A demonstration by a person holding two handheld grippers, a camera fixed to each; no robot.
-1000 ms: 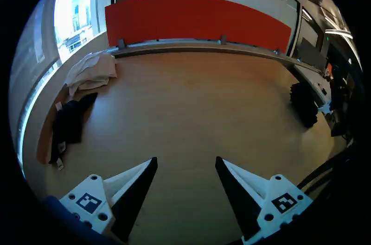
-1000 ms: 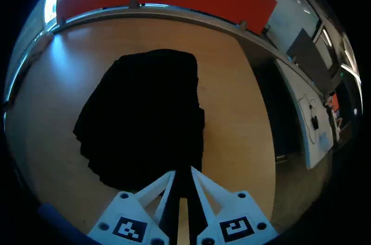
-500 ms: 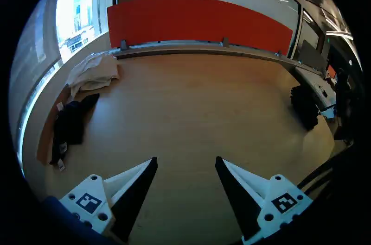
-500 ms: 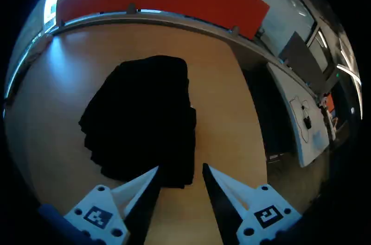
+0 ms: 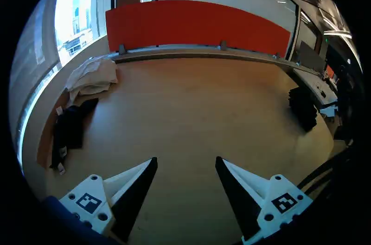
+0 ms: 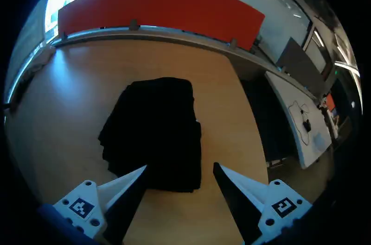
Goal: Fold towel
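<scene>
My right hand-held gripper (image 6: 180, 165) is spread wide and grips nothing. The folded black towel (image 6: 155, 129) lies flat on the wooden counter (image 6: 69, 106), its near edge showing in the gap between my fingers. Bare wood runs all round it, with less room on the right, where the counter's edge drops away. My left hand-held gripper (image 5: 186, 159) also stands open and holds nothing, above a broad bare stretch of counter. A crumpled white cloth (image 5: 92, 73) and a dark cloth (image 5: 69, 127) sit along the left edge, well apart from it. A red divider panel (image 5: 199, 20) bounds the far edge
</scene>
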